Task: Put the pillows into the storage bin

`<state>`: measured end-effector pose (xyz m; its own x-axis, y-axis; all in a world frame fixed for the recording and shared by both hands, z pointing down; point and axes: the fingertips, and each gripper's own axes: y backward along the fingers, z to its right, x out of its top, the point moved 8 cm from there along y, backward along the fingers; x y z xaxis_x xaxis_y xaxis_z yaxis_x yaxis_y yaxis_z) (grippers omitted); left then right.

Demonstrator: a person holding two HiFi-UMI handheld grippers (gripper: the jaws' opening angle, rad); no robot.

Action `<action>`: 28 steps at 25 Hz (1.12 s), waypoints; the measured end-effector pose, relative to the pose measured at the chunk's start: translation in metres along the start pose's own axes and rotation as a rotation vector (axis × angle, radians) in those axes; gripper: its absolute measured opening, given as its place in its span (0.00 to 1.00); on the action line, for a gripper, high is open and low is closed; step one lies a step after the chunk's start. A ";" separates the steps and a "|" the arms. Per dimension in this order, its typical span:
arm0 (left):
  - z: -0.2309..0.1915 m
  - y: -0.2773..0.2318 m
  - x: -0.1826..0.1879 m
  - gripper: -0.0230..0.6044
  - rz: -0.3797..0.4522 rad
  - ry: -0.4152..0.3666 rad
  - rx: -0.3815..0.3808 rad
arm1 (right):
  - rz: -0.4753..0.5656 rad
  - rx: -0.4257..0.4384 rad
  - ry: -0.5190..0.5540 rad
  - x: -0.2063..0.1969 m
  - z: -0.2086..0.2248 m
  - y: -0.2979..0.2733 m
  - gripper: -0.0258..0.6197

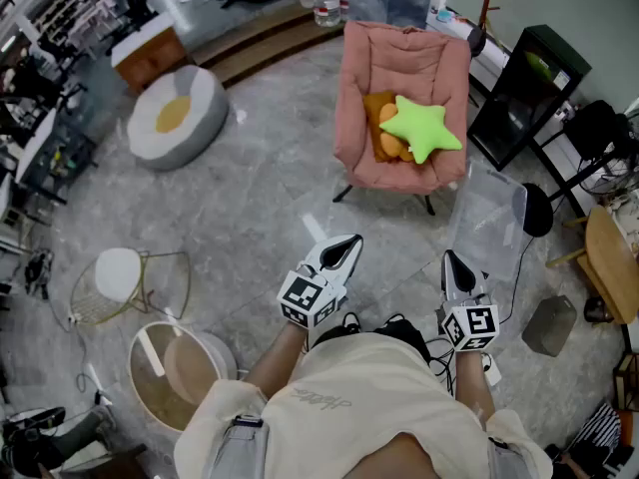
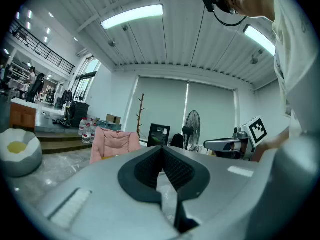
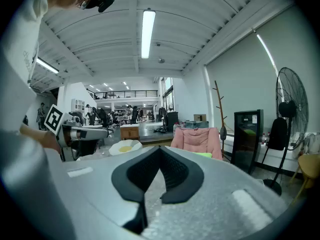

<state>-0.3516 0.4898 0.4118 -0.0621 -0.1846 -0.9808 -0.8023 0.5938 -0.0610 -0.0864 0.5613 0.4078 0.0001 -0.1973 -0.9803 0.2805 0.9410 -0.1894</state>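
Note:
A bright green star pillow (image 1: 425,128) lies on top of an orange pillow (image 1: 382,130) in the seat of a pink chair (image 1: 404,60). A clear plastic storage bin (image 1: 489,216) stands on the floor just right of the chair. My left gripper (image 1: 345,247) and right gripper (image 1: 449,261) are held side by side in front of my chest, well short of the chair, both shut with nothing between their jaws. In the left gripper view the pink chair (image 2: 115,142) stands far off; in the right gripper view the green pillow (image 3: 203,154) peeks over the jaws.
A white and yellow egg-shaped beanbag (image 1: 178,116) sits on the floor at the left. A wire side table (image 1: 132,281) and a round basket (image 1: 181,371) stand near my left. A black cabinet (image 1: 525,90), a fan (image 3: 288,115) and a wooden table (image 1: 611,261) line the right.

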 end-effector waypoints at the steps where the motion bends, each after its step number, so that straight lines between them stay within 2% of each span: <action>1: 0.000 0.001 0.000 0.06 0.003 0.003 -0.004 | -0.001 0.003 0.007 0.000 -0.001 0.001 0.04; 9: 0.001 0.001 0.003 0.06 0.013 -0.003 -0.021 | -0.002 0.007 0.042 0.002 -0.002 0.002 0.04; 16: -0.003 0.007 -0.001 0.06 -0.002 -0.002 -0.007 | 0.030 -0.005 -0.028 -0.002 -0.003 0.001 0.04; 17: -0.004 0.008 -0.001 0.06 -0.004 -0.001 -0.005 | 0.028 -0.007 -0.033 -0.003 -0.003 0.000 0.04; 19: -0.005 0.010 -0.002 0.16 -0.007 0.001 -0.002 | 0.028 -0.002 -0.046 -0.005 -0.004 -0.001 0.04; 20: -0.006 0.011 -0.003 0.20 -0.008 0.001 0.001 | 0.029 0.012 -0.051 -0.005 -0.005 -0.002 0.09; 21: -0.007 0.012 -0.004 0.24 -0.009 0.000 0.003 | 0.030 0.033 -0.056 -0.005 -0.006 -0.003 0.19; 23: -0.009 0.013 -0.006 0.31 -0.007 0.002 0.009 | 0.029 0.068 -0.054 -0.006 -0.009 -0.006 0.46; 24: -0.011 0.014 -0.006 0.34 -0.004 0.004 0.012 | 0.029 0.070 -0.045 -0.006 -0.010 -0.007 0.53; 28: -0.015 0.016 -0.004 0.42 0.011 0.007 0.028 | 0.015 0.055 -0.012 -0.004 -0.013 -0.009 0.57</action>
<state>-0.3729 0.4879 0.4180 -0.0754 -0.1837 -0.9801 -0.7844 0.6178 -0.0554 -0.1013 0.5575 0.4126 0.0161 -0.1868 -0.9823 0.3328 0.9274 -0.1709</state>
